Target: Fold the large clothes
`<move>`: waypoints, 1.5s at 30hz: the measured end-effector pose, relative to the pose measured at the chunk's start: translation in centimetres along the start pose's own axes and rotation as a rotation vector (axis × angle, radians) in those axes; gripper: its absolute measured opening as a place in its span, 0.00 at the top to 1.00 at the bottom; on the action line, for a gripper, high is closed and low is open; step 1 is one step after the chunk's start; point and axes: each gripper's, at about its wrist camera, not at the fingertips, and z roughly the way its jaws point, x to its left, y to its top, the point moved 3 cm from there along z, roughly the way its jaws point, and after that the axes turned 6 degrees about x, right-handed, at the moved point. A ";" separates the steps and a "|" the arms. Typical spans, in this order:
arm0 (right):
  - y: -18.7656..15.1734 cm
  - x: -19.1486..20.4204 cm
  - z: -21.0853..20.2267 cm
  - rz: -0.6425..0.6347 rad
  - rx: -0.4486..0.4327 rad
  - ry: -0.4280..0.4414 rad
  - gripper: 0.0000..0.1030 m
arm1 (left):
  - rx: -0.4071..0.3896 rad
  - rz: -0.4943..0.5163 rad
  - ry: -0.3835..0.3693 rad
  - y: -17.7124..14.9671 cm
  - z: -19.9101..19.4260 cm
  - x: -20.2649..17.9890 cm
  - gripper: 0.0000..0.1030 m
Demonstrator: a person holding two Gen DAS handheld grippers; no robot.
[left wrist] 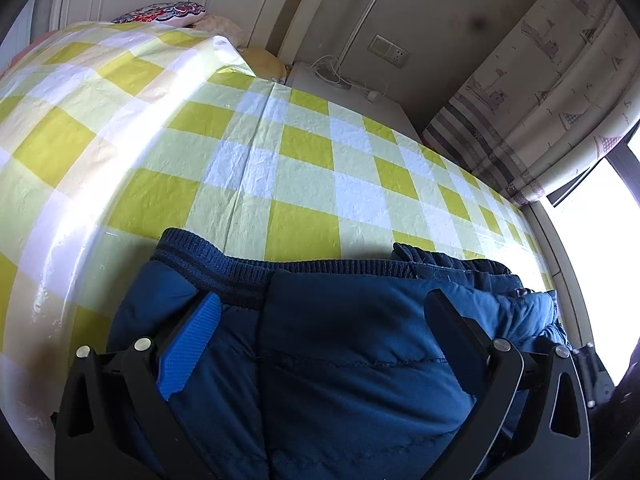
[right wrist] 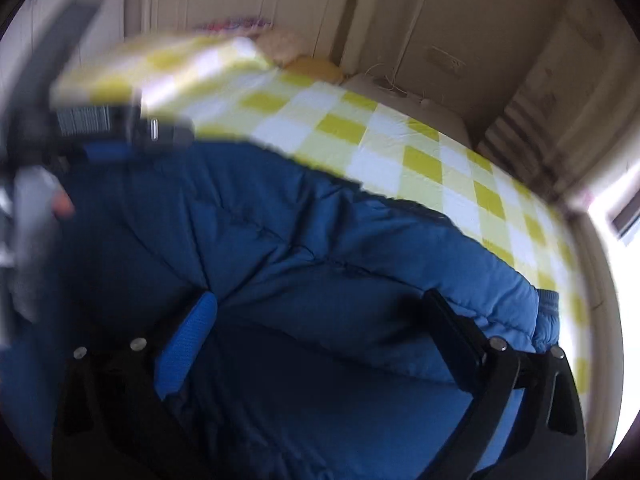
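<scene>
A blue padded jacket [left wrist: 360,340] is lying on the yellow-checked bed cover [left wrist: 240,152], its ribbed hem facing the headboard; the left gripper [left wrist: 320,312] and right gripper [right wrist: 316,312] are both hanging over it, fingers spread apart

A bed [left wrist: 304,160] covered by a yellow-and-white checked sheet carries a blue padded jacket [left wrist: 352,344] lying at its near edge. A folded layer of the same checked cloth [left wrist: 100,92] rests toward the headboard, beside patterned pillows [left wrist: 168,12].
</scene>
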 end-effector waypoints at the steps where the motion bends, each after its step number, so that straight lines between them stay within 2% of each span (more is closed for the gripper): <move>1: -0.2 -0.8 0.1 0.032 0.006 0.047 0.02 | -0.002 -0.007 -0.010 0.1 0.0 0.1 0.04; 2: -0.5 -1.8 0.1 0.075 0.012 0.100 0.02 | -0.002 -0.010 -0.014 0.1 0.0 0.1 0.04; 4: -1.0 -4.1 -0.4 0.152 0.004 0.120 0.03 | -0.005 -0.007 -0.013 0.1 0.0 0.1 0.04; 8: -3.1 -10.6 -1.5 0.307 -0.017 0.043 0.03 | -0.008 -0.014 -0.023 0.0 -0.1 0.2 0.04; 11: -6.7 -16.8 -1.3 0.500 -0.009 0.023 0.03 | -0.007 -0.016 -0.025 0.1 -0.1 0.2 0.04; 12: -7.7 -18.1 -0.8 0.542 -0.007 0.043 0.03 | -0.007 -0.017 -0.026 0.0 -0.1 0.3 0.04; 14: -9.0 -19.8 0.6 0.625 -0.002 0.180 0.02 | -0.006 -0.017 -0.026 0.1 0.0 0.3 0.04; 15: -9.0 -19.9 0.7 0.627 0.001 0.187 0.02 | -0.005 -0.015 -0.021 0.0 0.0 0.2 0.04; 18: -8.5 -19.1 0.7 0.581 0.012 0.126 0.02 | -0.001 -0.015 -0.020 0.0 0.1 0.3 0.04; 21: -8.5 -19.1 0.2 0.585 -0.009 0.121 0.02 | 0.013 -0.024 -0.029 0.1 0.0 0.4 0.04; 24: -8.3 -18.7 -2.1 0.583 -0.062 0.086 0.02 | 0.021 -0.031 0.021 -0.3 -0.9 -0.1 0.05; 25: -8.1 -18.2 -3.2 0.569 -0.085 0.084 0.02 | 0.000 -0.034 0.053 -1.0 -1.9 -0.6 0.05; 27: -7.3 -16.1 -5.6 0.507 -0.132 0.116 0.02 | -0.052 -0.018 0.056 -2.2 -3.9 -2.0 0.05; 31: -5.7 -10.2 -8.4 0.303 -0.174 0.115 0.02 | -0.149 0.103 0.059 -5.8 -7.6 -6.6 0.04; 32: -5.5 -8.1 -8.1 0.235 -0.152 0.095 0.02 | -0.147 0.174 0.097 -7.0 -7.4 -7.8 0.04; 34: -5.9 -4.7 -5.6 0.119 -0.056 0.056 0.02 | -0.070 0.294 0.252 -9.1 -4.4 -8.7 0.04; 35: -6.2 -3.5 -4.3 0.088 -0.058 0.029 0.02 | -0.046 0.322 0.281 -9.8 -3.1 -8.6 0.04; 36: -6.3 -3.3 -4.1 0.099 -0.096 0.022 0.02 | -0.088 0.336 0.289 -10.2 -3.0 -8.5 0.04; 37: -6.4 -3.3 -4.0 0.103 -0.097 0.021 0.02 | -0.102 0.328 0.287 -10.3 -3.2 -8.4 0.04; 40: -6.5 -3.7 -3.9 0.116 -0.088 0.042 0.02 | -0.093 0.335 0.299 -10.3 -3.0 -8.4 0.04; 43: -6.7 -4.2 -3.9 0.139 -0.085 0.059 0.02 | -0.095 0.320 0.260 -10.3 -3.4 -8.1 0.04; 45: -7.2 -6.0 -4.6 0.176 -0.087 0.047 0.02 | -0.090 0.298 0.205 -10.2 -4.4 -7.5 0.04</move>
